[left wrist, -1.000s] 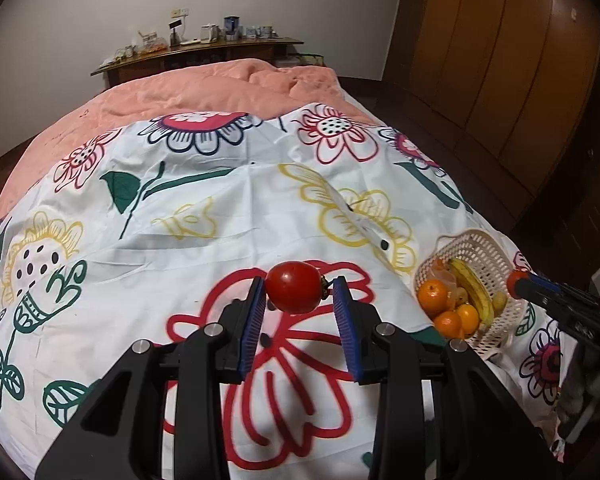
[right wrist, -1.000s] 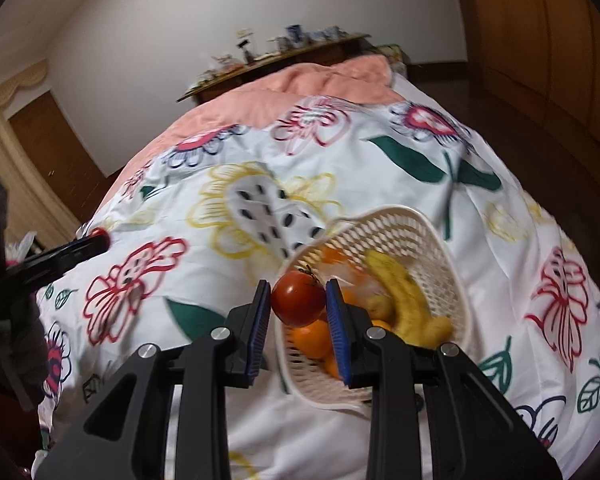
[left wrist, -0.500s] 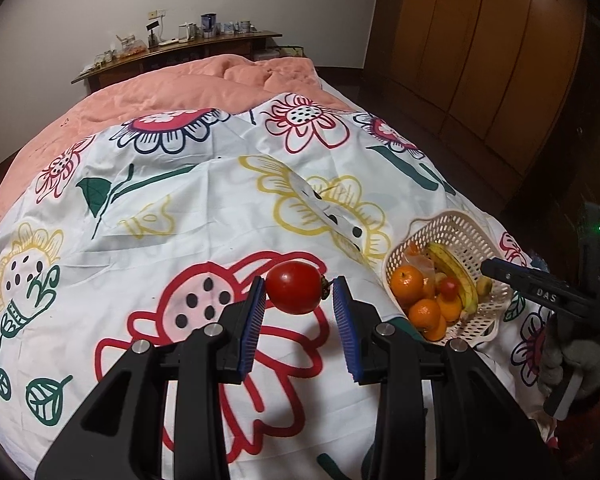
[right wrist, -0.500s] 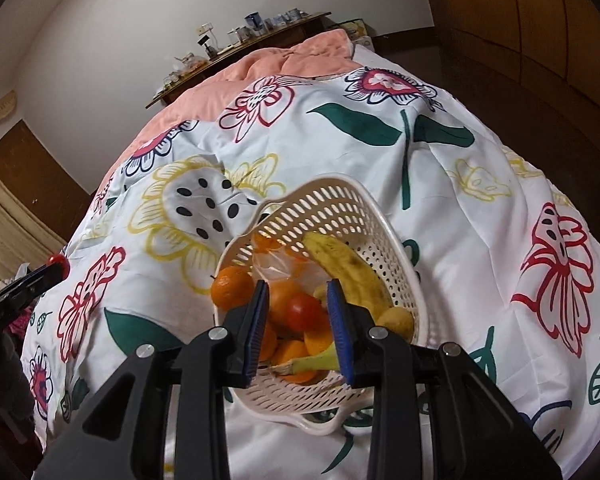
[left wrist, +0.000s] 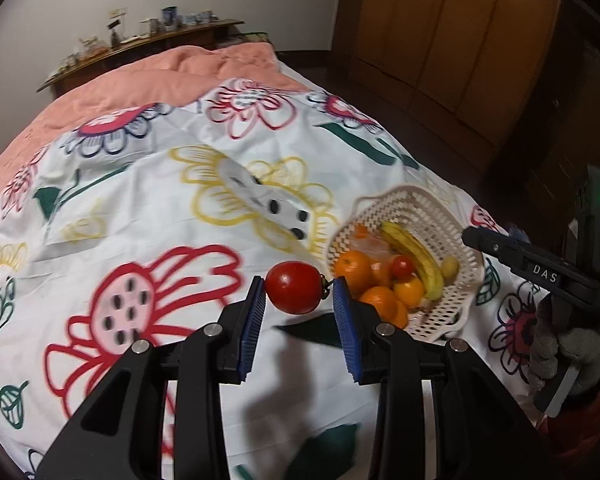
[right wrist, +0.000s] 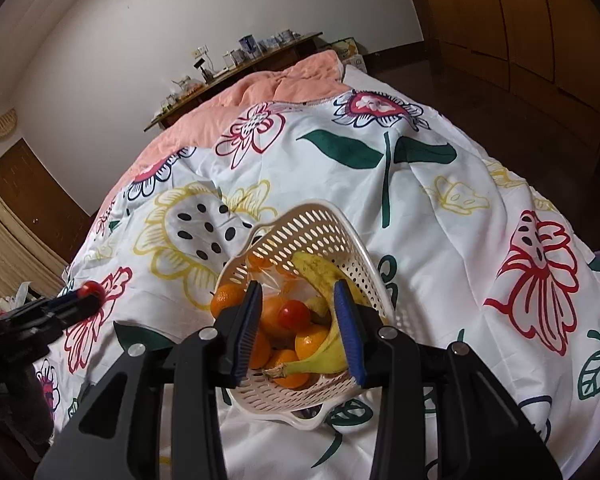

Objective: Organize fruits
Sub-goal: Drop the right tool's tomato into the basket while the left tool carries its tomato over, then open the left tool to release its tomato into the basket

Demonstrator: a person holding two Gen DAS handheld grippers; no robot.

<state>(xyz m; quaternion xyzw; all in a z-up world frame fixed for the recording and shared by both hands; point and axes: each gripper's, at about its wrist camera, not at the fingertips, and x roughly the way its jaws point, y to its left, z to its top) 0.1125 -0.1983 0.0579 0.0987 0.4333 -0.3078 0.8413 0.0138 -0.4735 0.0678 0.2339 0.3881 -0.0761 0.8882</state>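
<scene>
Left wrist, tomato clamped between left tongs

Red tomato, cream basket, floral-print quilt

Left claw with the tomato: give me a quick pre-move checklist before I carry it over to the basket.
1. Tomato gripped in the left claw: ok, held between both pads.
2. Tomato lifted off the bedspread: ok.
3. Right claw empty: ok, jaws open above the basket.
4. Right claw out of the drop path: not ok, it hangs over the fruit.
5. Room in the basket: cannot tell; banana and oranges already crowd it.
</scene>
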